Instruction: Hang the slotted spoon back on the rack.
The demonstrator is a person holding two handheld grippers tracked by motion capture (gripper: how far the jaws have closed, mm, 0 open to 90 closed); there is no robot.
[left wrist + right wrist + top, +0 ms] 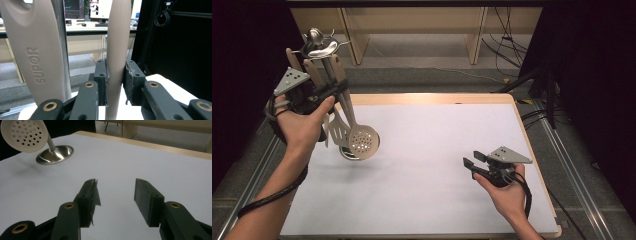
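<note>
A metal utensil stand (319, 45) rises from a round steel base (350, 153) at the table's left. Beige utensils hang from it, among them a perforated skimmer (363, 141) and a slotted turner (338, 132). My left gripper (334, 90) is up beside the stand and shut on one slim beige handle (116, 62), which sits squeezed between both pads. A broader handle marked SUPOR (35, 55) and the steel pole (61, 37) stand just left of it. My right gripper (472, 162) rests low over the white sheet at the right, open with nothing between its jaws (116, 197), facing the skimmer (24, 135) and base (55, 153).
A white sheet (437, 150) covers the wooden table (532, 150). Wooden shelf legs (474, 35) stand behind it and cables (507, 45) lie on the floor at the back right. Metal rails (577, 190) run along both sides.
</note>
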